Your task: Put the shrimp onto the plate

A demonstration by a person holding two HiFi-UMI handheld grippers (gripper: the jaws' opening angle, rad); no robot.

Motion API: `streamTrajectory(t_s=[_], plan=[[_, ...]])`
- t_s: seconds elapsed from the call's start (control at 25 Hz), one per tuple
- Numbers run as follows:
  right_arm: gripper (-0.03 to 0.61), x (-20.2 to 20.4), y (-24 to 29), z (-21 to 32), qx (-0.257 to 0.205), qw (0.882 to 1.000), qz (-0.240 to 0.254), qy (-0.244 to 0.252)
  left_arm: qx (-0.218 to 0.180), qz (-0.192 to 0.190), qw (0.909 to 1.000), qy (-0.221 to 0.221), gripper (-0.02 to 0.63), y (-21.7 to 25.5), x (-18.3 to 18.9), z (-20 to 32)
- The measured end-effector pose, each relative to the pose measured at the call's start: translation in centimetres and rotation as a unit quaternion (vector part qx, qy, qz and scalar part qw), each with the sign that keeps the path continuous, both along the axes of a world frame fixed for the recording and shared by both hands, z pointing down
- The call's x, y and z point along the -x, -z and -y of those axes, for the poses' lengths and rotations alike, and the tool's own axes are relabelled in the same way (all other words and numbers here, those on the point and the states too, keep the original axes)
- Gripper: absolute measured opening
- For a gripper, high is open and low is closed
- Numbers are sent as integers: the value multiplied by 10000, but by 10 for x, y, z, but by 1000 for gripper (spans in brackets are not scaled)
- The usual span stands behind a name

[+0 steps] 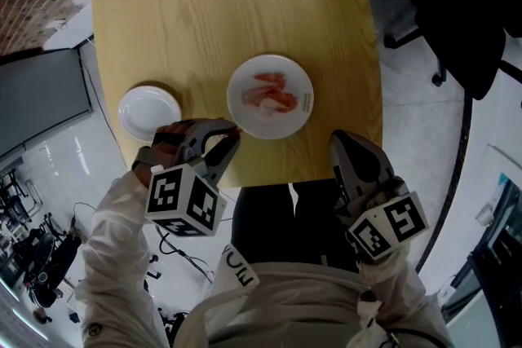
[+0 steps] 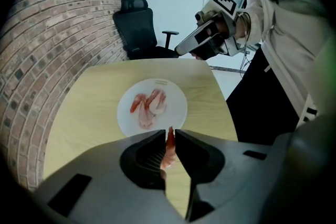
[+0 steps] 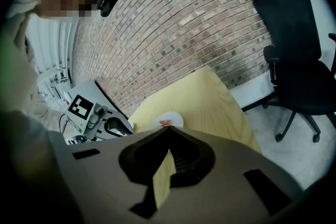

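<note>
Left gripper: fingers pinch one shrimp between the pads. The shrimp stands on end in the gap and its red tail pokes out past the tips.

In the head view this gripper hangs over the near edge of the wooden table. It sits between the small white dish and the plate, pointing steeply down, with its tips just beside the plate's near-left rim. The pinched shrimp is off the plate, on the near side of its rim.

Plate: white and round, near the middle of the table's near edge. It already carries a small pile of shrimp; I can't count them reliably, they overlap. There is a small printed mark on the right rim, too small to read.

The small white dish is at the near-left corner of the table, close to the left edge, with nothing visible in it.

Right gripper: finger tips are pressed together with nothing between them, and only table shows through the gap below the tips. In the head view it is beside the near-right corner, its tips reaching just over the near edge, well apart from the plate.

Background: curved brick wall beyond the far side of the table, and a black office chair on the floor off the table's far end. The person wears light sleeves.
</note>
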State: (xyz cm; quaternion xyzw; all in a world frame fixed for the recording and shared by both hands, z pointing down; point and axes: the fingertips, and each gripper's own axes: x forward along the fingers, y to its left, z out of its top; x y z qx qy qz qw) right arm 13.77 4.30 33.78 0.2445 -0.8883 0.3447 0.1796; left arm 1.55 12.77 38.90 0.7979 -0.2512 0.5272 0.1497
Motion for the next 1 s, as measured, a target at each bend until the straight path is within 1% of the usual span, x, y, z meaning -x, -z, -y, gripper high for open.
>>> streamTrajectory(t_s=[0.16,0.44,0.6,1.0], plan=[[25,-15,-2,5,20,10000,-5,-41,-47,-22,10000,-36,61,-3,-18,11],[24,-35,-4,14,41,9999,-30,-90,-81,-67,9999,-109,61,-5,-39,24],[24,-42,-7,17,48,9999,-5,-98,-146,-73,9996,-213,61,-9,-47,28],[23,-57,-14,24,94,9998,-60,-162,-69,-172,9994,-307,61,-17,-60,31]])
